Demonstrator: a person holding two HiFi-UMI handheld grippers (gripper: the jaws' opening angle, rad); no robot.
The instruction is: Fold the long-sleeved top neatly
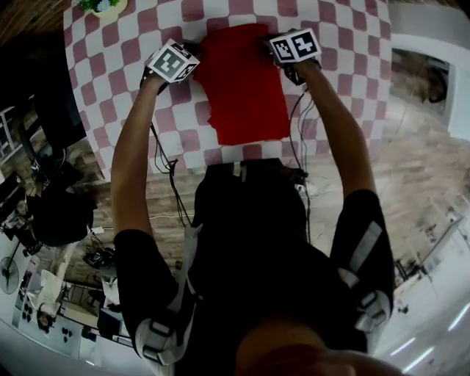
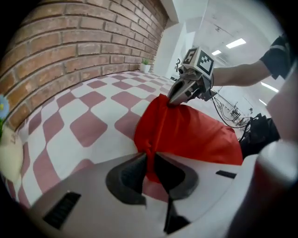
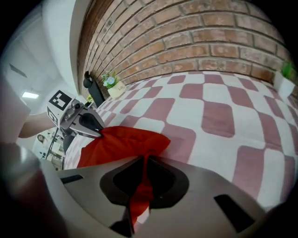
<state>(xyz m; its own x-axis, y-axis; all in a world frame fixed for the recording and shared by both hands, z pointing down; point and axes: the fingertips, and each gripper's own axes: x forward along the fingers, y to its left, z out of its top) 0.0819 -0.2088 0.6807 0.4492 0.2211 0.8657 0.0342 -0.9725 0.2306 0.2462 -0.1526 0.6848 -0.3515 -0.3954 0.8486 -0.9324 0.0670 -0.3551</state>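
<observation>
My left tool [image 2: 150, 163] and right tool [image 3: 141, 180] each pinched a far corner of the soft red long-sleeved top [image 1: 246, 92]. I think I was mid-fold, and next needed to lay that edge down straight.

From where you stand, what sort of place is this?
Probably an indoor lab or test studio: a checked tablecloth beside a brick wall, strip lights on a white ceiling, and loose cables trailing down. A red top lies on the cloth.

The top [image 1: 246, 88] lies on the worktop [image 1: 345, 59], toward its near edge. The left tool [image 2: 150, 160] is at the top's far left corner and the right tool [image 3: 143, 169] at its far right corner. A potted plant [image 1: 99, 6] stands on the worktop's far left.
</observation>
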